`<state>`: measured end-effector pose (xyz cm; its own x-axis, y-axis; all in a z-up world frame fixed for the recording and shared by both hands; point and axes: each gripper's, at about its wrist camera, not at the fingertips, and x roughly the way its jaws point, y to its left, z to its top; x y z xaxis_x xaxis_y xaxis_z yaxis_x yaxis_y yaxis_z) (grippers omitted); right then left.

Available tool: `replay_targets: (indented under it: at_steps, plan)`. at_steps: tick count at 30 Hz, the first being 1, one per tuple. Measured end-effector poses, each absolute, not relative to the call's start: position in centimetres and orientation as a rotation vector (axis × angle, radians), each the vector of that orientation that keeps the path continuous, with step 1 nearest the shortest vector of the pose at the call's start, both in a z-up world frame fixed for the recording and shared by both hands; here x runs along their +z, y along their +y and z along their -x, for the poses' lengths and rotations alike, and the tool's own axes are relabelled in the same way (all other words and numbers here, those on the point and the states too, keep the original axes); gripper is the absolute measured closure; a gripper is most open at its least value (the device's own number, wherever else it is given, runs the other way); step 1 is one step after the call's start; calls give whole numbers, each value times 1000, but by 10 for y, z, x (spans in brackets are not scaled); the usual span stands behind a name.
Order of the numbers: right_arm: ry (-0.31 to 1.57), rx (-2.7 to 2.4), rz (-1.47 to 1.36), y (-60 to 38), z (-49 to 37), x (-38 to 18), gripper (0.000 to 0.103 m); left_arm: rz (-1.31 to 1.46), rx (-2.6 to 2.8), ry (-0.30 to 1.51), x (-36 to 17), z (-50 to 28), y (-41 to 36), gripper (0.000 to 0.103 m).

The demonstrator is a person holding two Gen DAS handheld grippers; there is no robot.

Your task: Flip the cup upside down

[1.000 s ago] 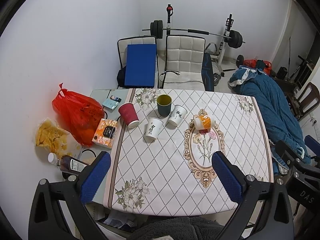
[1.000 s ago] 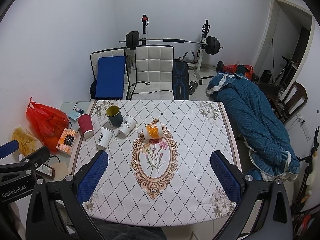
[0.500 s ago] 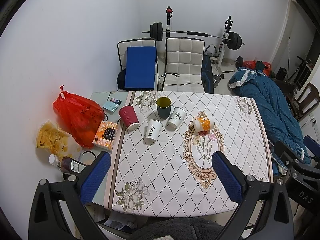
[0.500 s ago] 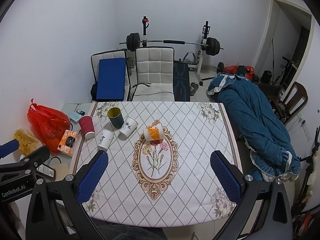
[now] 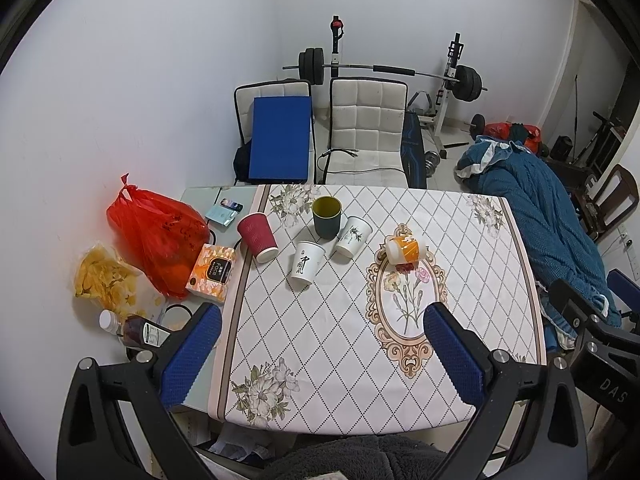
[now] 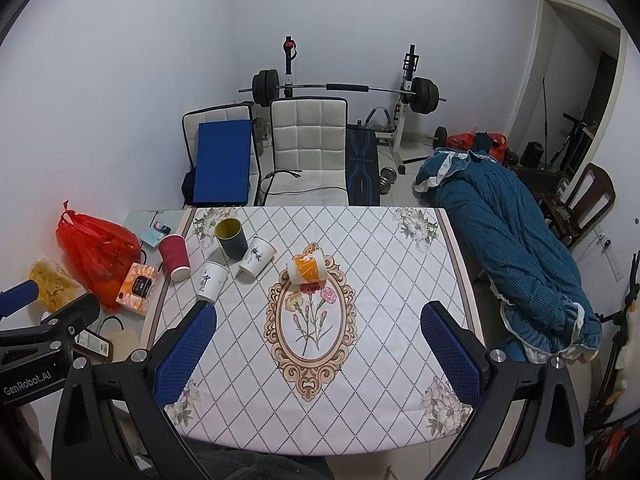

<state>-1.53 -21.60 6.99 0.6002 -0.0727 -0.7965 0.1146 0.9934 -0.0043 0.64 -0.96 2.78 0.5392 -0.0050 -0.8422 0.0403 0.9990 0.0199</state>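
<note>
Both tongs wait high over the table, and no cup is held yet.

The left tongs (image 5: 320, 348) and the right tongs (image 6: 320, 344) are spread wide with nothing between them, near the close edge of the table (image 6: 384, 412). The orange cup (image 6: 307, 269) lies on its side at the far tip of the flower oval, well apart from both tongs. It looks like a thin paper cup, so I think it is very light and easy to squash. It may roll away if bumped. A soft pinch across its round side, near the middle, seems best. Then it can be turned mouth down. Four more cups stand far to the left: a red cup (image 5: 257, 237), a green cup (image 5: 326, 217) and two white cups (image 5: 306, 265).
</note>
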Motion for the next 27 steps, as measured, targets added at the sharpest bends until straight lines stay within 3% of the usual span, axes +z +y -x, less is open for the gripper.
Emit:
replay_targets:
  at_steps: [17,27]
  plan:
    - [921,-102,-58,-216,11,78,0,-33,-18,1000,33,-10,-15,0]
    - [1051,-102,-65,-231,-14,6,0,-37,99,1084,-34,-33,-13,0]
